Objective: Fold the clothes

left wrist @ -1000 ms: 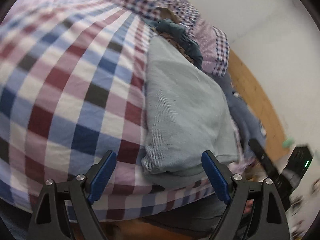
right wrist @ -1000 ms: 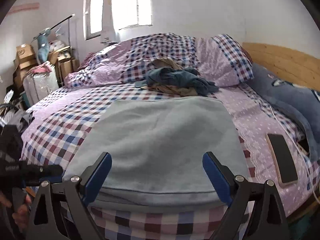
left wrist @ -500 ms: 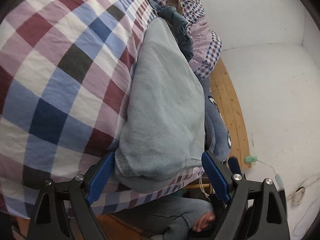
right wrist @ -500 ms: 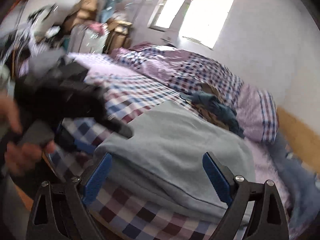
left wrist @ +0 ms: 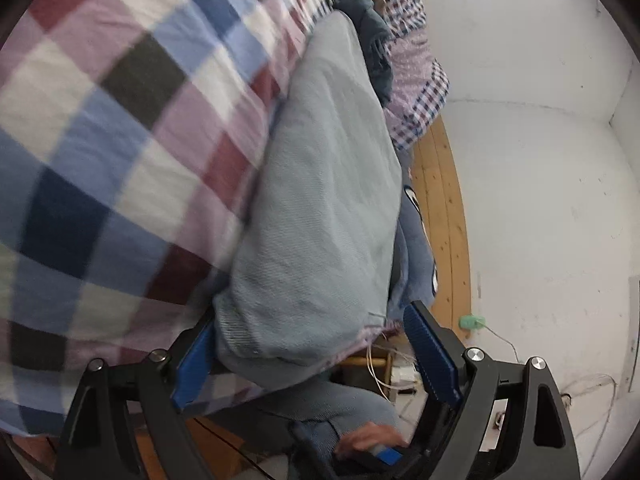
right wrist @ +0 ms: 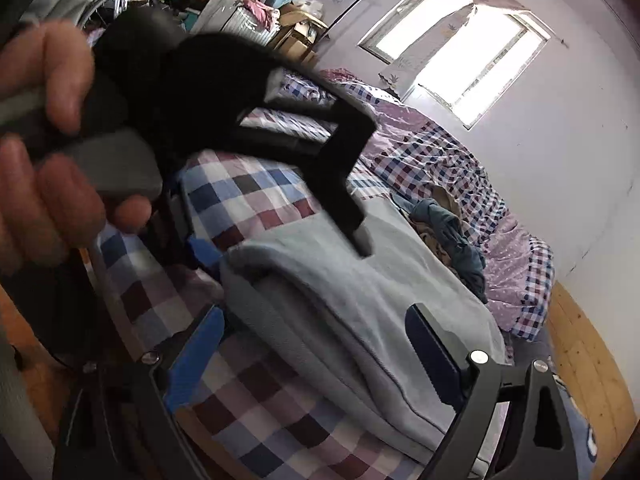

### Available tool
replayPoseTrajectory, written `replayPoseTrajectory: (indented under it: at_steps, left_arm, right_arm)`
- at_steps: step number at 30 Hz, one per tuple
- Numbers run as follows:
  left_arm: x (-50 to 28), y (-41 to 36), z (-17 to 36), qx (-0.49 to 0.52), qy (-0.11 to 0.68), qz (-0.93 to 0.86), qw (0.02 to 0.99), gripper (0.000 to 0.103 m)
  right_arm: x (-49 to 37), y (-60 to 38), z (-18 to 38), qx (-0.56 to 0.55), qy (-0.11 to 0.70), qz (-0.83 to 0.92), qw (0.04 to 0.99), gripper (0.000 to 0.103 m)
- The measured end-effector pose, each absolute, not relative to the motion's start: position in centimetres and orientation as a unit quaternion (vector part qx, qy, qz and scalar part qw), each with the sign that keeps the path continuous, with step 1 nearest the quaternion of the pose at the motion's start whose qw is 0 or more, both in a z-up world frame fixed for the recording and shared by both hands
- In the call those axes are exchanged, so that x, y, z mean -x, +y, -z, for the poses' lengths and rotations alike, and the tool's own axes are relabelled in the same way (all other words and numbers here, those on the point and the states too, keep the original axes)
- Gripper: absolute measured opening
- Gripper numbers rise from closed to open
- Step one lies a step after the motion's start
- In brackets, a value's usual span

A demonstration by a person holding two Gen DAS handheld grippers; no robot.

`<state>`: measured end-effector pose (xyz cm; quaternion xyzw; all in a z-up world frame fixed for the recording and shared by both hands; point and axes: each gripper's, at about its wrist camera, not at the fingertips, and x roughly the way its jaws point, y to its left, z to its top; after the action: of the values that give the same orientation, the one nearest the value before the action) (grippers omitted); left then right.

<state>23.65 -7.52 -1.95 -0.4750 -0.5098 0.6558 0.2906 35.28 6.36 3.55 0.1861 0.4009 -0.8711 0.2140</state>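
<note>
A folded light blue-grey garment (left wrist: pixel 320 200) (right wrist: pixel 360 312) lies on the checked bed sheet (left wrist: pixel 120 140) (right wrist: pixel 248 196) near the bed's edge. My left gripper (left wrist: pixel 316 344) is open, and the garment's near end lies between its blue pads (left wrist: pixel 428 352) without being pressed. Seen from the right wrist, a hand (right wrist: pixel 52 152) holds that left gripper (right wrist: pixel 280 248), one black finger above the garment's corner and one blue pad below it. My right gripper (right wrist: pixel 316 356) is open too, astride the garment's folded edge.
A heap of dark blue and tan clothes (right wrist: pixel 448 232) (left wrist: pixel 372 28) lies by the checked pillows (right wrist: pixel 516 280). A blue blanket (left wrist: pixel 416 248) and a wooden headboard (left wrist: pixel 440 208) flank the bed. Boxes and bags (right wrist: pixel 256 4) stand under the window. A sleeved hand (left wrist: pixel 368 440) shows below.
Both views have rolled. The left gripper has come closer, so the garment's end now sits between its pads. The right gripper has swung left and lower, and the left gripper now looms large in its view.
</note>
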Motion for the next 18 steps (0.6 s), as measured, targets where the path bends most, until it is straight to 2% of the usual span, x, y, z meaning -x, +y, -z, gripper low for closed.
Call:
replayPoseTrajectory:
  at_steps: [8,18]
  left_arm:
    - [-23.5,-7.8,-0.4,0.430,-0.550,-0.630,0.341,0.090]
    - [-23.5,-8.1,-1.6,0.410,-0.567,-0.610,0.371,0.090]
  right_arm:
    - [-34.1,5.9,-1.8,-0.168,0.445,0.862,0.176,0.095]
    - [-30.0,5.2,-1.2,-0.149,0.451,0.870,0.135,0.094]
